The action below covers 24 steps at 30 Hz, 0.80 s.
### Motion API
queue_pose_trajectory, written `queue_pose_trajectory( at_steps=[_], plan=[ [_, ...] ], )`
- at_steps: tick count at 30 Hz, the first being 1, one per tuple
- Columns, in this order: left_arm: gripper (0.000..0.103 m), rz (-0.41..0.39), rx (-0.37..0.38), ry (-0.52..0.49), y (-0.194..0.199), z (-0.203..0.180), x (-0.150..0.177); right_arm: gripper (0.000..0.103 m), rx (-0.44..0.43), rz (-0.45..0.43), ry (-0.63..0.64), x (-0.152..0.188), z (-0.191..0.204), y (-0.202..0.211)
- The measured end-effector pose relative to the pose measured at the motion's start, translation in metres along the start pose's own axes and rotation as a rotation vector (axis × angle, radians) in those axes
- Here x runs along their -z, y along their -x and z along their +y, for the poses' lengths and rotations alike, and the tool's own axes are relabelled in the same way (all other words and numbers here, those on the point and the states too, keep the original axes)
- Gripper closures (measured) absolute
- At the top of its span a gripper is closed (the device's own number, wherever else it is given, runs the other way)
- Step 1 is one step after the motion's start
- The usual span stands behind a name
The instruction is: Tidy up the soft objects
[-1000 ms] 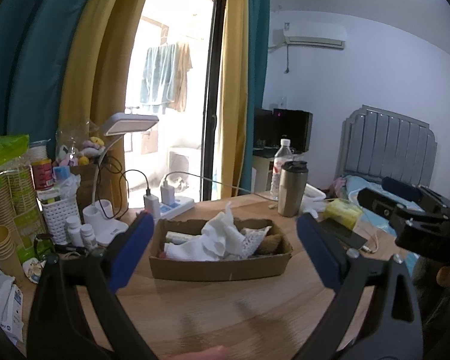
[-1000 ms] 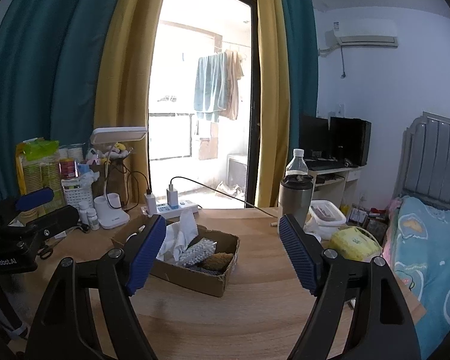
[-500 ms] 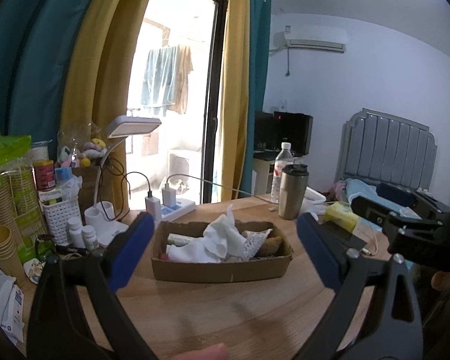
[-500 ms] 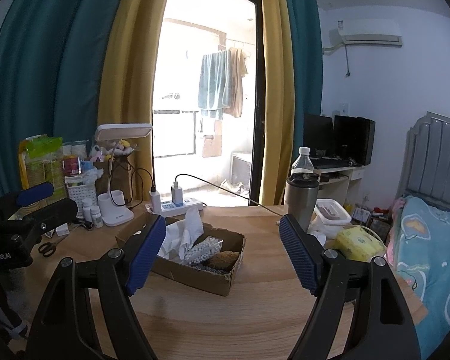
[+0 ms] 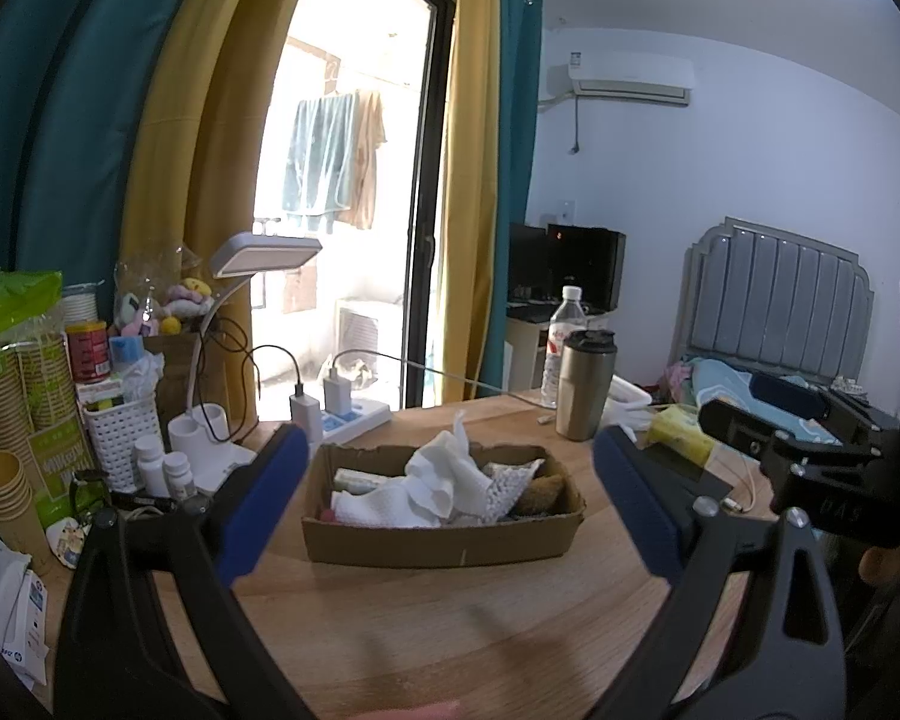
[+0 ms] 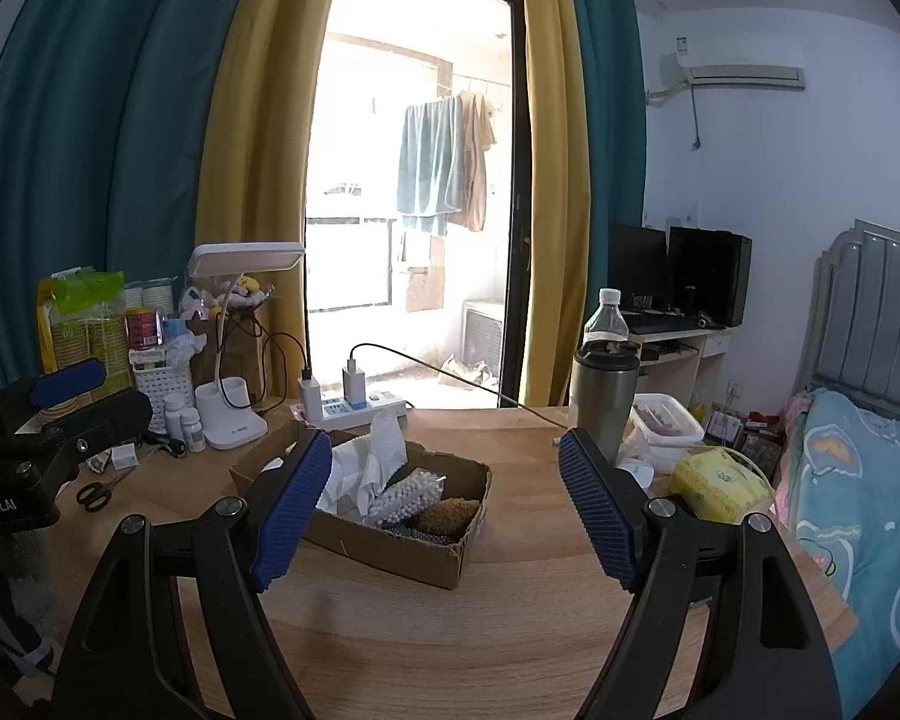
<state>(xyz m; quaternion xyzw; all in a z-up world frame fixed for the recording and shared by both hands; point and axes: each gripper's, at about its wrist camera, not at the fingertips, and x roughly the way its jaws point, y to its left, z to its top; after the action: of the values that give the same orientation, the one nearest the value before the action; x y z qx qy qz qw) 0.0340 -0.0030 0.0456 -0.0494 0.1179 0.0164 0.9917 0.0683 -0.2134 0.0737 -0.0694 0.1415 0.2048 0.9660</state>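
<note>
Readable on the body of the left tongs (image 6: 66, 378), seen from the right wrist view: "enRobot.AI", the first letters cut by the picture edge. Printed on the paper cup stack (image 5: 6, 396), far left of the cardboard box (image 5: 444, 534): a number that looks like "60", not sure. Other labels too small to read.

Left tongs (image 5: 444, 504) held low over the desk (image 5: 450, 618), pointing slightly down toward the cardboard box, blue pads wide apart, nothing between them. Right tongs (image 6: 444, 510) in the same pose, a little to the right of the box, pads also wide apart and empty.

Inside the box, at desk centre: white cloth (image 5: 444, 474), a bag of white cotton pieces (image 6: 405, 495), a brown sponge-like thing (image 6: 447, 515). Behind the box to the right: steel tumbler (image 5: 583, 384) and water bottle (image 5: 564, 336). Right of the box: yellow tissue pack (image 6: 717, 483).
</note>
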Motion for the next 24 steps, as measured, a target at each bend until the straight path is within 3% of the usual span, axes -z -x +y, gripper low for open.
queue_pose_trajectory(
  at_steps=[24],
  plan=[
    [0.006, 0.001, 0.010, -0.009, -0.0002, -0.0027, 0.0011, 0.022, -0.004, 0.010, 0.000, 0.0053, -0.0009, -0.0025]
  ],
)
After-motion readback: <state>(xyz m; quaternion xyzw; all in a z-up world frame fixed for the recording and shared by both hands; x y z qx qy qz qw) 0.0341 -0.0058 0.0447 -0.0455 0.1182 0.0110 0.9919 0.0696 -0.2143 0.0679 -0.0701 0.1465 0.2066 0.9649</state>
